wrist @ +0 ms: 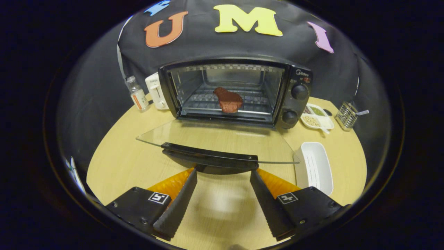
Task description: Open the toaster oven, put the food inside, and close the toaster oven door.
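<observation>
The black toaster oven (295, 74) stands at the back of the round wooden table (128, 156). Its glass door (215, 139) lies folded down flat toward me, and the dark door handle (211, 158) runs along the door's near edge. A reddish-brown piece of food (228, 99) rests on the wire rack inside the oven. My gripper (223, 172) is open, with nothing between its fingers. The fingertips sit just under the handle's near edge, one toward each end; whether they touch it I cannot tell.
A white rectangular dish (317, 166) lies to the right of the door. Beside the oven on the right are a divided tray of grains (317, 118) and a wire utensil holder (347, 115). Left of the oven stand a small bottle (137, 93) and a white appliance (156, 91).
</observation>
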{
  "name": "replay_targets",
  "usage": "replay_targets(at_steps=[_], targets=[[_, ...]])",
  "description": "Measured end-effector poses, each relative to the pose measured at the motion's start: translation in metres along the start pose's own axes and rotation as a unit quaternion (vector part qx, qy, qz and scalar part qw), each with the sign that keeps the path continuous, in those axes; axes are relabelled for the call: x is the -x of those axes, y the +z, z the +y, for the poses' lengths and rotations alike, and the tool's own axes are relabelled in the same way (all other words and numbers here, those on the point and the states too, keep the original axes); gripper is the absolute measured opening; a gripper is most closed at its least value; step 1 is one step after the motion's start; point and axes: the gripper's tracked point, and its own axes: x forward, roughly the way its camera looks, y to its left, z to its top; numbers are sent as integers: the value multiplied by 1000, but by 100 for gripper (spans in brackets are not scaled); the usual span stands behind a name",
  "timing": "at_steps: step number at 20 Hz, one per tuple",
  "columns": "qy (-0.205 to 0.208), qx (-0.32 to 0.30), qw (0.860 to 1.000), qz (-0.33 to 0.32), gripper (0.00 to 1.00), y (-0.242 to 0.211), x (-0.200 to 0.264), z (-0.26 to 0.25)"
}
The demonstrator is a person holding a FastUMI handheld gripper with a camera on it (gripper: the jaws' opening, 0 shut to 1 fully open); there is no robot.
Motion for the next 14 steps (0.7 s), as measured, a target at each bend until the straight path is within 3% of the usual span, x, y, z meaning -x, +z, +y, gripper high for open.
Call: replay_targets(at_steps=[11,14], targets=[[-8,-16,995,-100,100,122,21,-9],[-10,-12,993,-113,99,130,32,-14]])
